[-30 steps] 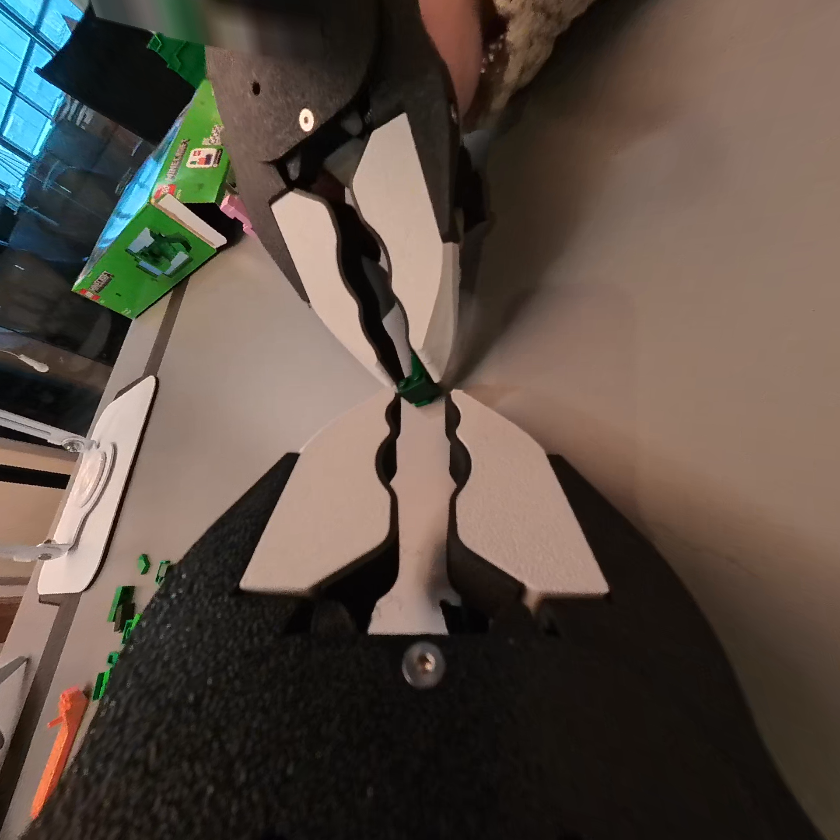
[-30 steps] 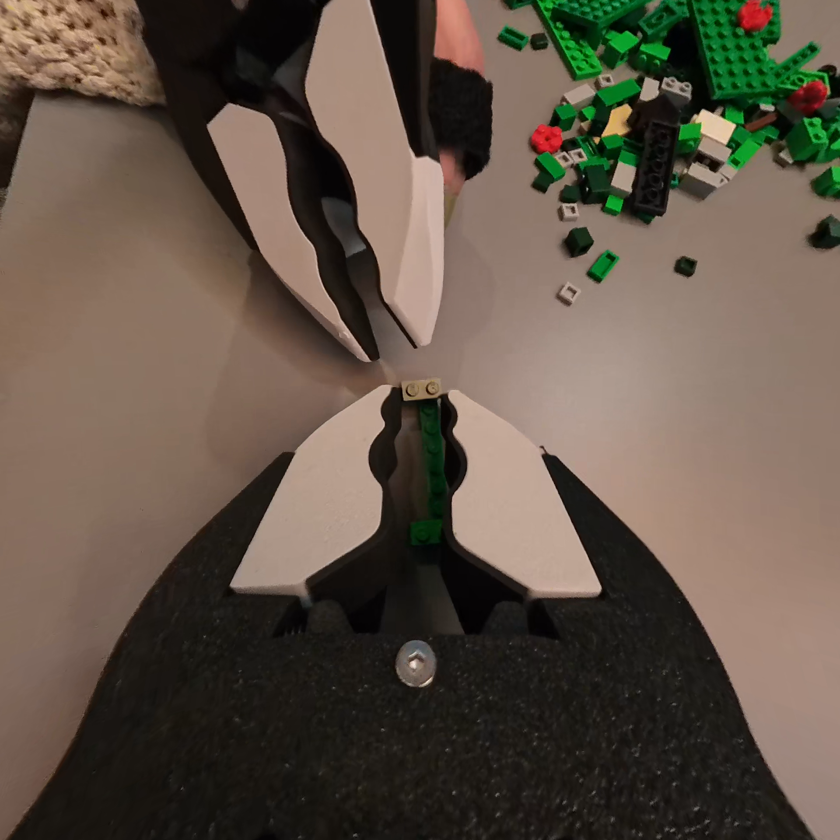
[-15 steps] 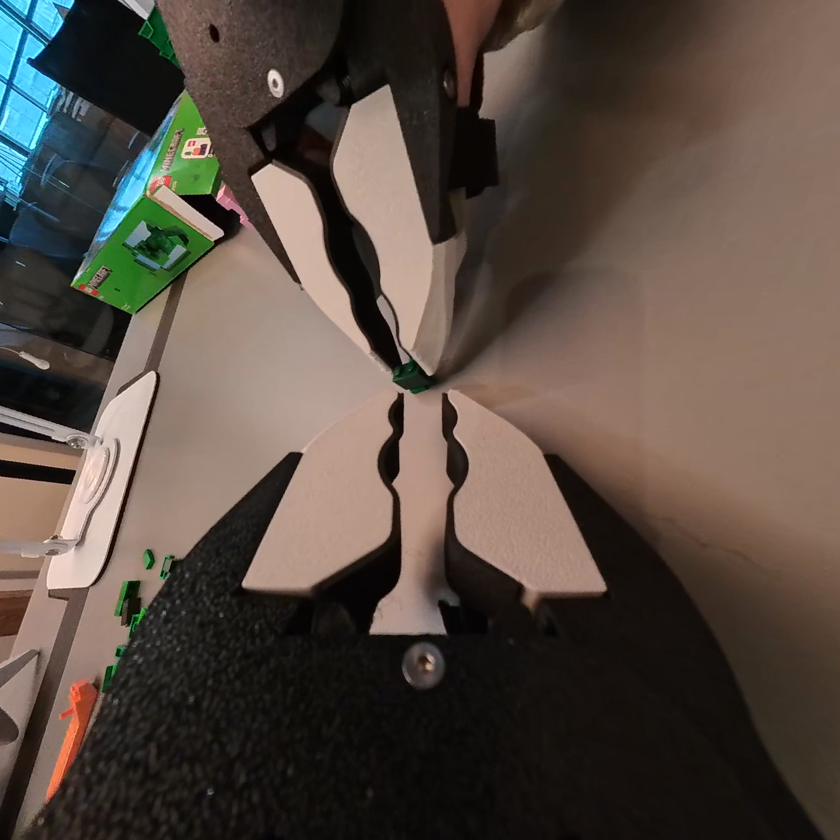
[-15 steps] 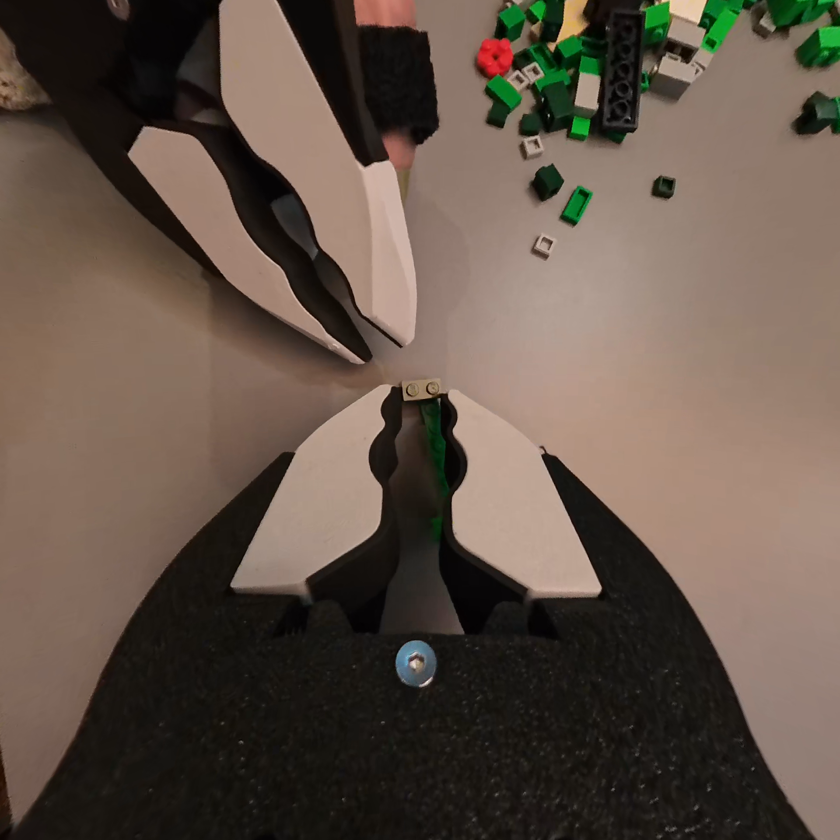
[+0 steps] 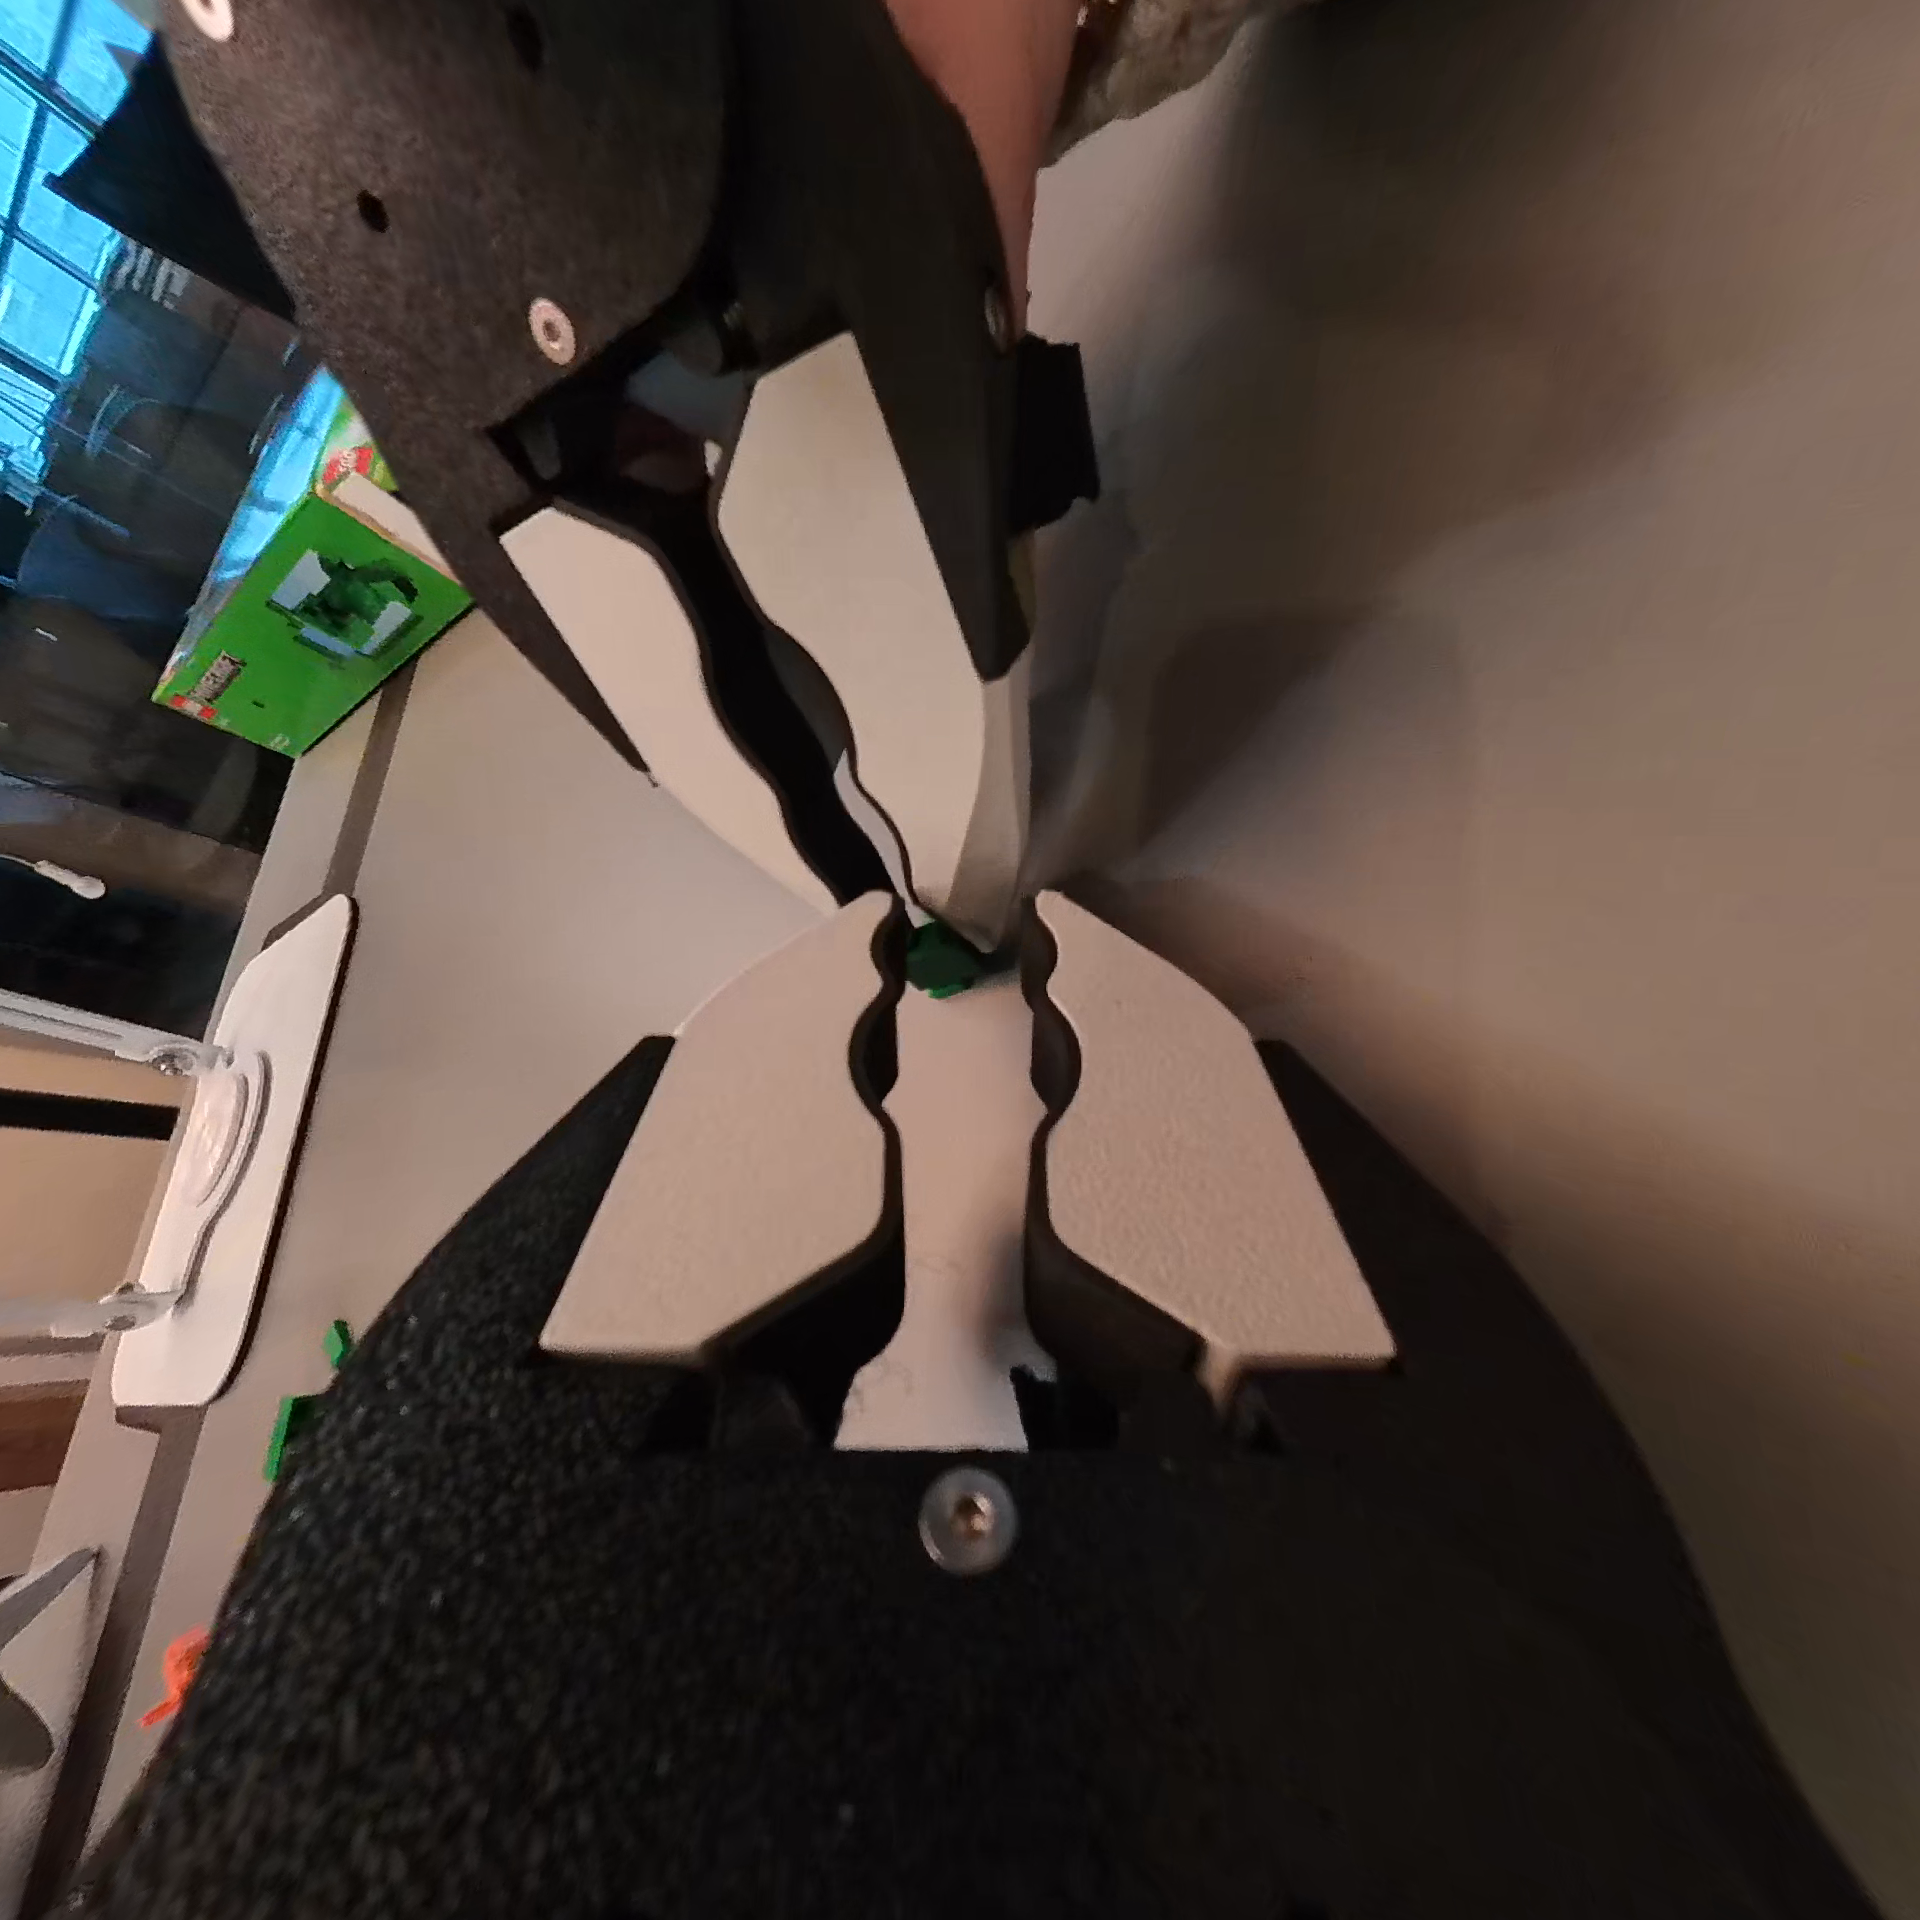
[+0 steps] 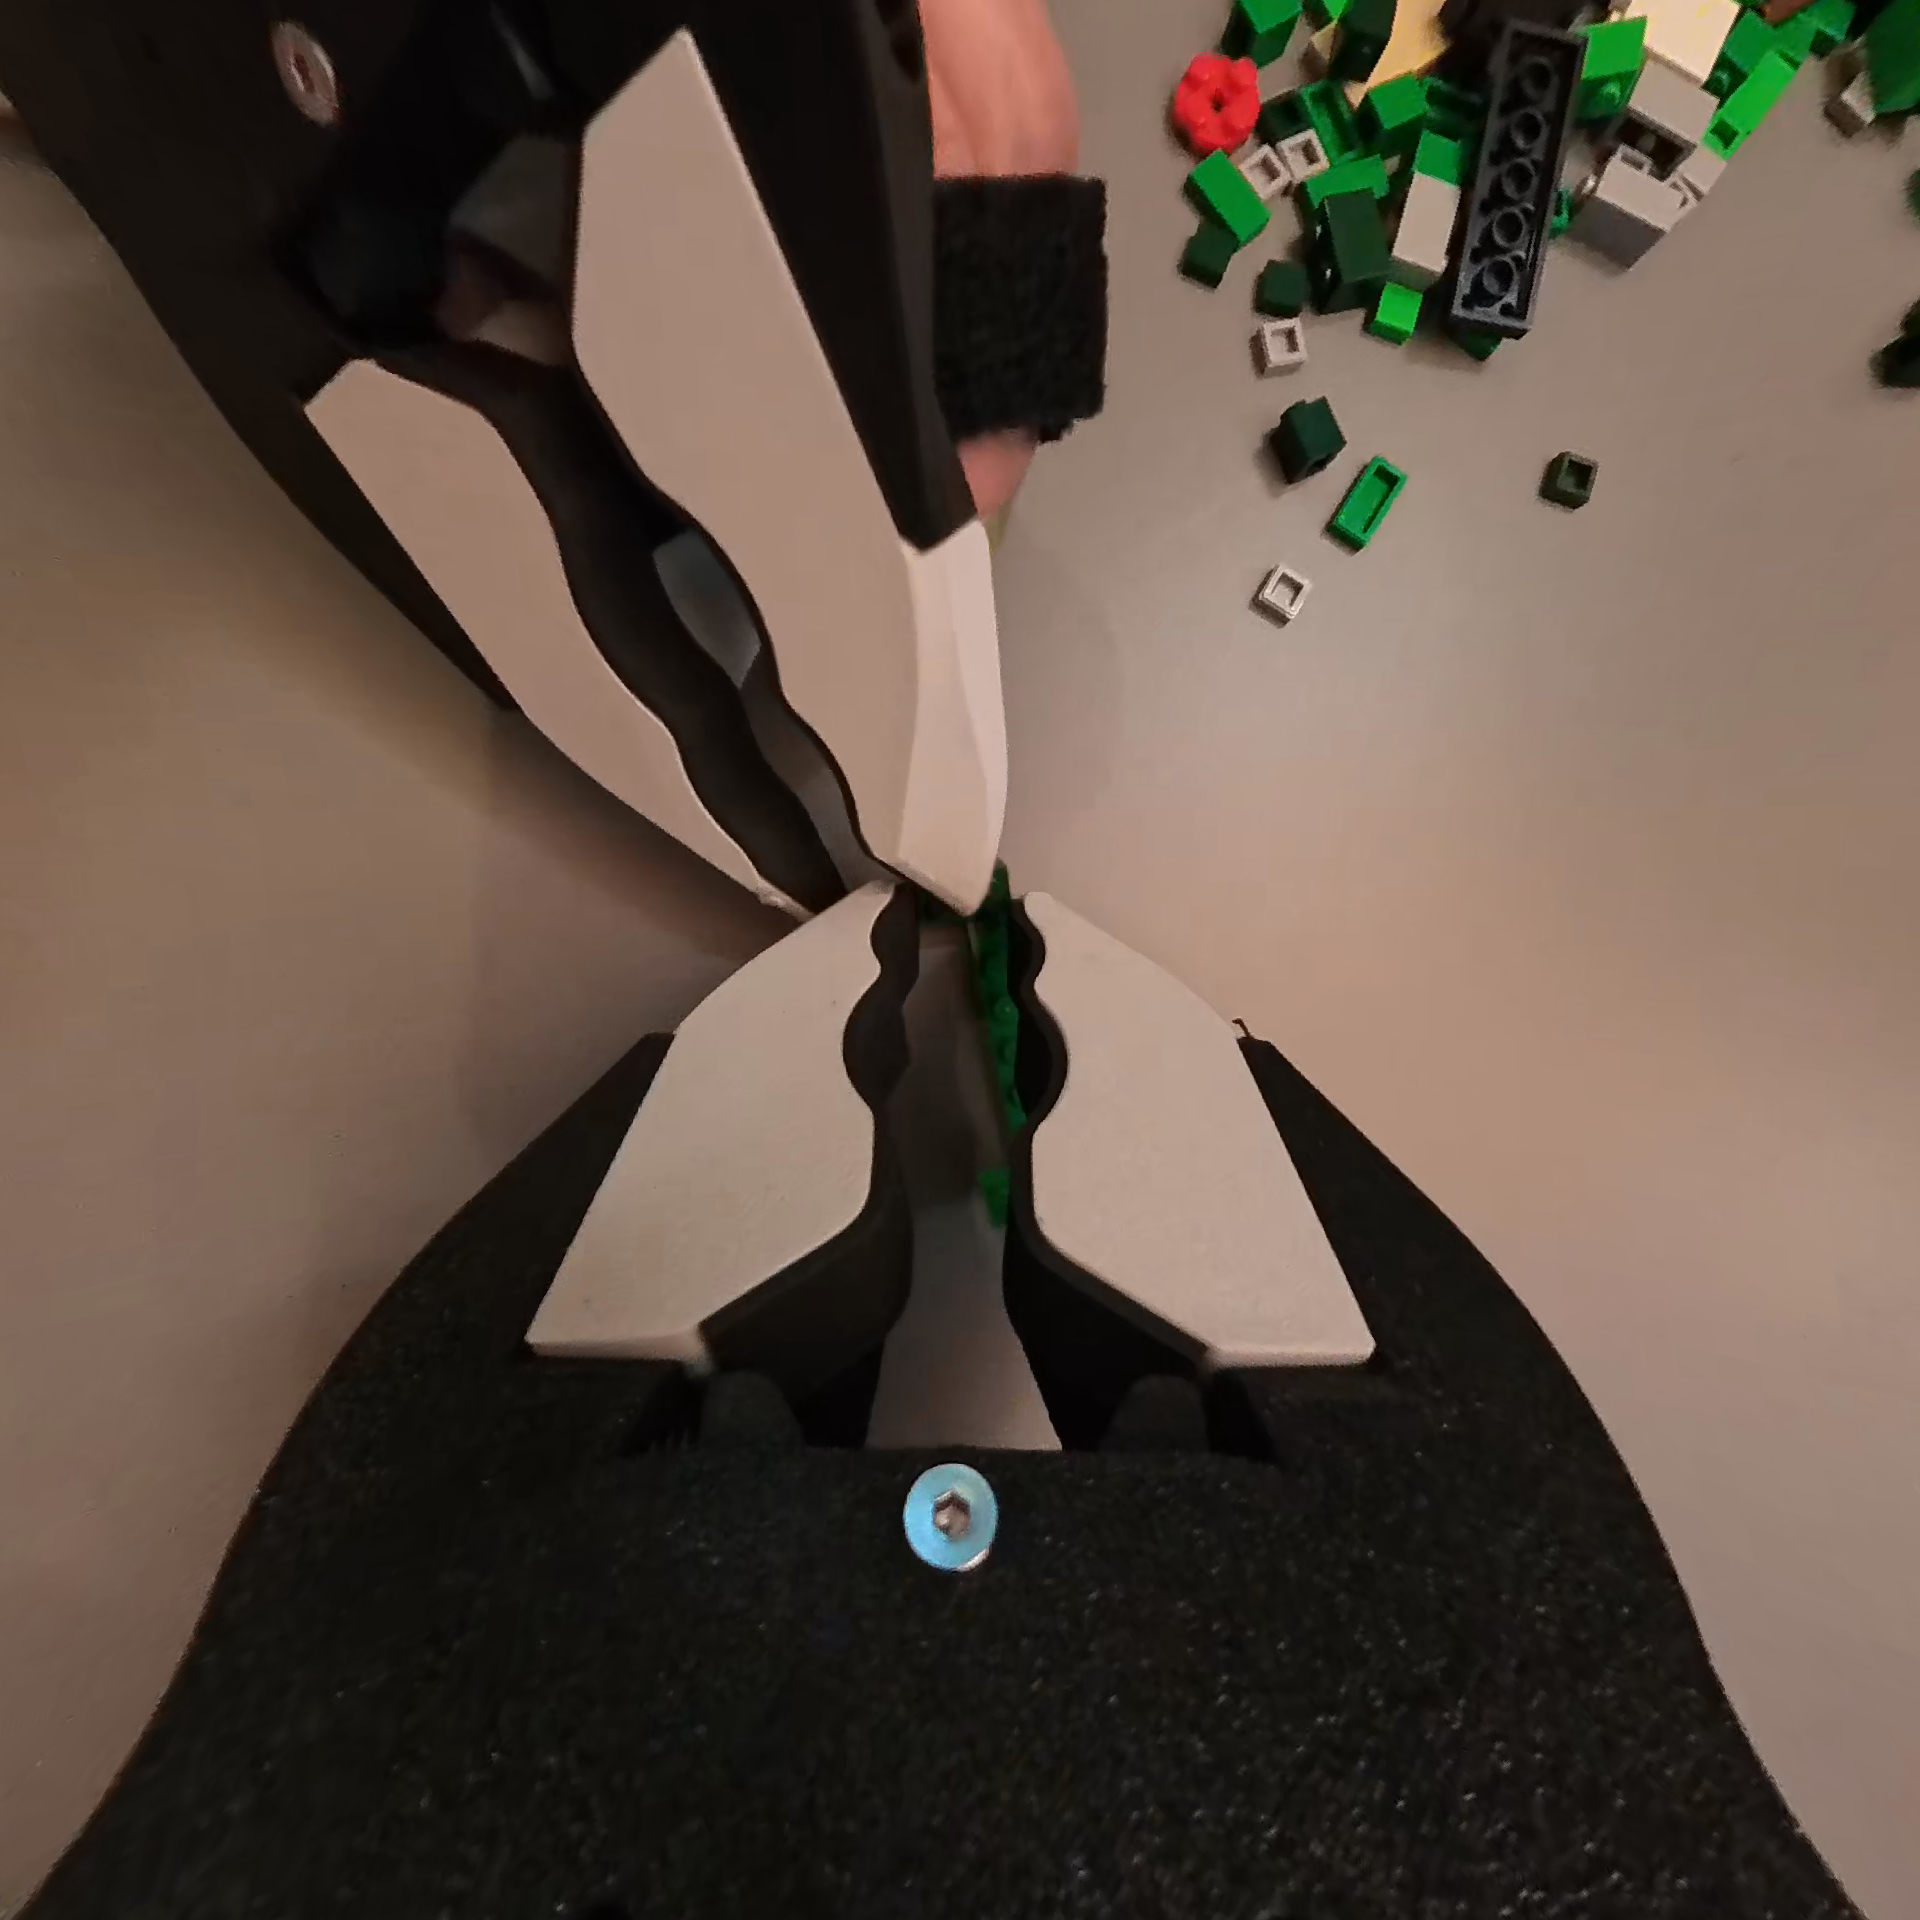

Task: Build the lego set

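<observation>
In the right wrist view my right gripper (image 6: 971, 909) is shut on a long green plate (image 6: 1000, 997) that lies along its right finger. My left gripper (image 6: 894, 883) comes in from the upper left, and its tips touch the right gripper's tips and cover the plate's front end. In the left wrist view my left gripper (image 5: 961, 914) is narrowly open. The green end of the held piece (image 5: 940, 961) sits between its tips without filling the gap. The right gripper (image 5: 935, 914) reaches down from above, tip to tip with it. Both are low over the grey table (image 6: 1455, 935).
A pile of loose green, grey and black bricks (image 6: 1455, 187) lies at the upper right, with a few strays (image 6: 1366, 504) nearer. A green box (image 5: 312, 634), a white stand plate (image 5: 239, 1143) and an orange tool (image 5: 177, 1683) are at the far left. A hand with a black strap (image 6: 1018, 301) holds the left gripper. Less than 4 cm separates the two grippers' tips.
The two grippers have come together until their tips meet. The small grey plate on the end of the green plate is now hidden behind the left gripper's tip.
</observation>
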`<state>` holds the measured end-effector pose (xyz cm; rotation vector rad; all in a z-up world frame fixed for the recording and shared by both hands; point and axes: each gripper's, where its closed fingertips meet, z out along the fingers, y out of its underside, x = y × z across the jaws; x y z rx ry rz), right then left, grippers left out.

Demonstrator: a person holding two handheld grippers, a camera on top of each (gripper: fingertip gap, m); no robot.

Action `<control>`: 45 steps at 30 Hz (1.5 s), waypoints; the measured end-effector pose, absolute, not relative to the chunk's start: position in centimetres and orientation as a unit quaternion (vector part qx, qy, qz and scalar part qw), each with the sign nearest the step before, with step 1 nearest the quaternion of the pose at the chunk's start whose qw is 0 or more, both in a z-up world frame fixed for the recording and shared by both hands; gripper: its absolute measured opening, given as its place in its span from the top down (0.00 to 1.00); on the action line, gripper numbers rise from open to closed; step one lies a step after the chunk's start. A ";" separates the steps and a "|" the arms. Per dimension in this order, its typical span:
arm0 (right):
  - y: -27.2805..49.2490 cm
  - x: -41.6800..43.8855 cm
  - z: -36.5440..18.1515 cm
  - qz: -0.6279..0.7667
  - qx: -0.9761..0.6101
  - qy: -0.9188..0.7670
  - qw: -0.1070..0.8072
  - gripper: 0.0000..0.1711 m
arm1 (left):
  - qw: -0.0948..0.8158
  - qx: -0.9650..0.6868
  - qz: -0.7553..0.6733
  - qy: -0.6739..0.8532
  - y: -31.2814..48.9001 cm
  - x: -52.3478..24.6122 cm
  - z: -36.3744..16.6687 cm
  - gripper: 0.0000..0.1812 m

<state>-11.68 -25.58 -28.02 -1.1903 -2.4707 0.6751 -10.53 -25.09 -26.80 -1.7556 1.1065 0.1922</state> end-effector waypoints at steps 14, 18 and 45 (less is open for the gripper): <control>-25.7 -11.9 -28.0 0.260 -0.395 -0.865 0.166 0.91 | 0.475 -0.753 0.081 0.448 -25.3 -11.2 -27.4 0.93; -24.4 -11.3 -28.4 0.251 -0.370 -0.882 0.150 0.87 | 0.477 -0.752 0.079 0.448 -25.4 -11.1 -27.4 0.94; -24.8 -11.3 -28.4 0.305 -0.360 -0.875 0.105 0.96 | 0.481 -0.753 0.067 0.444 -25.6 -12.1 -27.1 0.90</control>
